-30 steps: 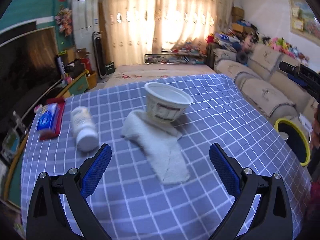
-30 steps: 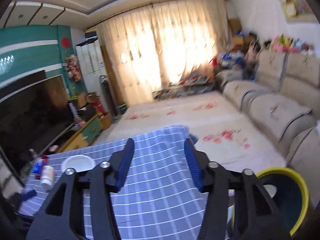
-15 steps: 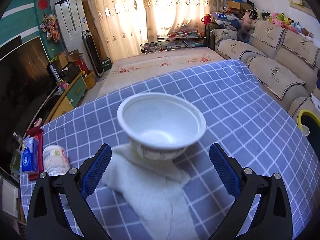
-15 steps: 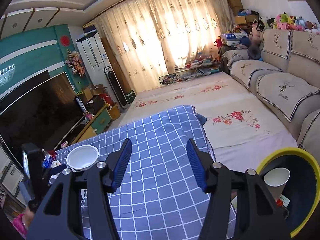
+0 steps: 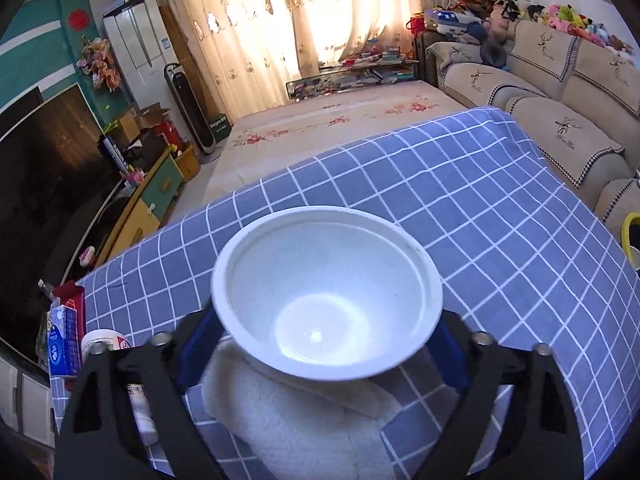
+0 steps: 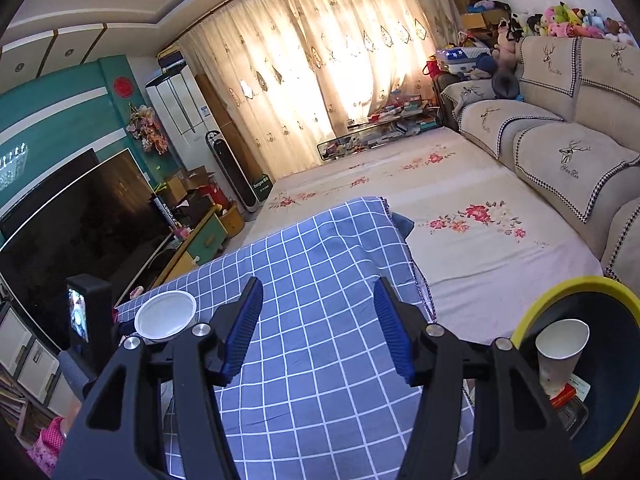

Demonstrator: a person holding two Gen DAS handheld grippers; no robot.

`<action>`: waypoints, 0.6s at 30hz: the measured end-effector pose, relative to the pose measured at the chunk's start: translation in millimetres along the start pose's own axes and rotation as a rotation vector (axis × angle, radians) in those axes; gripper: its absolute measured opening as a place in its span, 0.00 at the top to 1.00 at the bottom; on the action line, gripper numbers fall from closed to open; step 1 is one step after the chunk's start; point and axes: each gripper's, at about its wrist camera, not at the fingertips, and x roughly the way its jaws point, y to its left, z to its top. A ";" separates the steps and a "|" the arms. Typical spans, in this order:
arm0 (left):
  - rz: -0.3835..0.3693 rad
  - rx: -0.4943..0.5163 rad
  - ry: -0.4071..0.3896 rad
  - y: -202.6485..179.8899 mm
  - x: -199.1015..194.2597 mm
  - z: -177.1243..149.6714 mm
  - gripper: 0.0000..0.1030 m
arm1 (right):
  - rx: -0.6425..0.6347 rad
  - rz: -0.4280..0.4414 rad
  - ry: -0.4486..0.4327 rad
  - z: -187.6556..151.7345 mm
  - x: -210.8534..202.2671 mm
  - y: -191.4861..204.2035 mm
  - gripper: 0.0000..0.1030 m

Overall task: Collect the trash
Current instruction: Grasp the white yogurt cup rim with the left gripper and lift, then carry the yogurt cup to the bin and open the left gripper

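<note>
Left gripper (image 5: pixel 326 344) closing around white bowl (image 5: pixel 326 292); rim hides pad contact. Right gripper (image 6: pixel 318 326) fingers apart, empty.

Little was readable. A green crate (image 6: pixel 262 186) on the floor by the tower fan carried white lettering, too small to make out. A dark upright item (image 6: pixel 169 213) beside the TV stand bore vertical white letters, roughly "HONEY", not certain. The sofa covers (image 6: pixel 570 160) had an embroidered script word under a deer head, illegible. A blue tissue pack (image 5: pixel 60 340) at the tabletop's edge showed printing, unreadable. The white bottle's (image 5: pixel 105 341) label was blurred.
</note>
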 end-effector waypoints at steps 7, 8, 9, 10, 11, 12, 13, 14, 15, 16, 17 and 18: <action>-0.005 -0.026 -0.048 2.2 -13.1 3.7 0.23 | 0.013 -0.006 0.001 -0.1 -0.2 -3.6 0.47; -0.010 -0.026 -0.061 1.3 -21.1 4.0 0.23 | 0.014 -0.007 -0.001 -0.3 -1.1 -3.8 0.47; -0.017 -0.029 -0.069 -0.3 -27.4 3.5 0.23 | 0.016 -0.009 -0.004 0.1 -1.7 -4.3 0.47; -0.025 -0.032 -0.079 -1.2 -36.8 2.4 0.23 | 0.018 -0.013 -0.009 0.3 -3.0 -4.8 0.47; -0.032 -0.033 -0.090 -3.4 -45.7 1.5 0.23 | 0.020 -0.015 -0.012 1.1 -3.4 -5.5 0.47; -0.048 -0.030 -0.104 -8.6 -58.9 0.3 0.23 | 0.022 -0.018 -0.017 1.5 -4.4 -6.2 0.47; -0.057 -0.028 -0.112 -9.8 -68.5 -0.3 0.23 | 0.024 -0.024 -0.025 2.2 -6.2 -7.3 0.47; -0.072 -0.020 -0.121 -15.7 -80.1 -2.1 0.23 | 0.028 -0.036 -0.039 3.4 -9.4 -9.1 0.47; -0.082 -0.012 -0.129 -21.1 -90.7 -4.2 0.23 | 0.034 -0.048 -0.056 5.0 -13.4 -11.9 0.47; -0.094 -0.003 -0.136 -27.1 -101.6 -6.9 0.23 | 0.040 -0.057 -0.071 6.7 -16.7 -15.2 0.47; -0.108 0.003 -0.143 -34.9 -111.1 -8.6 0.23 | 0.054 -0.074 -0.101 10.3 -24.5 -20.5 0.47; -0.132 0.016 -0.146 -44.2 -122.4 -11.4 0.23 | 0.065 -0.091 -0.127 12.5 -31.7 -24.7 0.47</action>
